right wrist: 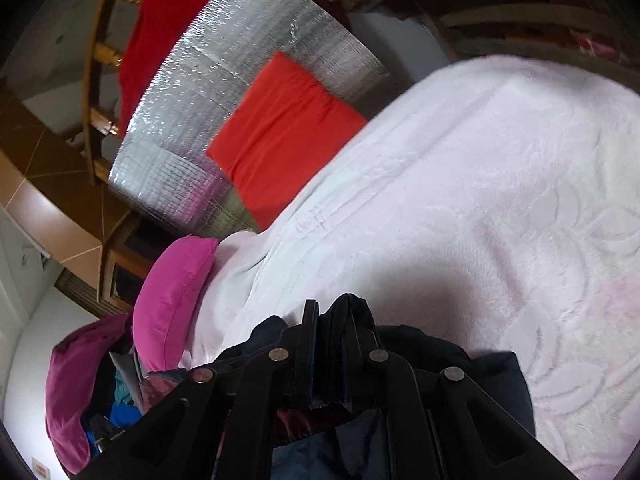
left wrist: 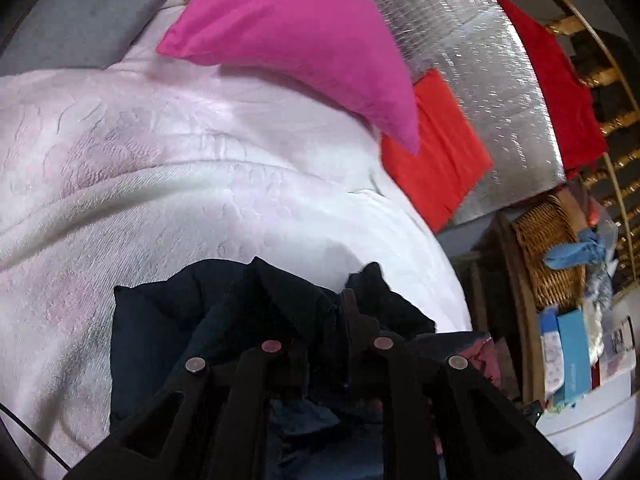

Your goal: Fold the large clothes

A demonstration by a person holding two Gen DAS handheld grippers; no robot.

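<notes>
A dark navy garment (left wrist: 224, 312) hangs bunched over the white-pink bedspread (left wrist: 160, 184). My left gripper (left wrist: 320, 304) is shut on a fold of it; cloth covers the left finger. In the right wrist view my right gripper (right wrist: 332, 316) is shut on another bunched edge of the same dark navy garment (right wrist: 480, 372), with cloth pinched between the black fingers (right wrist: 310, 320). The garment drapes down below both grippers, above the bedspread (right wrist: 500, 200).
A magenta pillow (left wrist: 296, 44) lies on the bed, also in the right wrist view (right wrist: 172, 292). A folded orange-red cloth (left wrist: 436, 148) sits on a silver foil mat (left wrist: 480, 60). A wicker basket (left wrist: 548, 248) and boxes stand beside the bed. A clothes pile (right wrist: 92, 396) lies at the left.
</notes>
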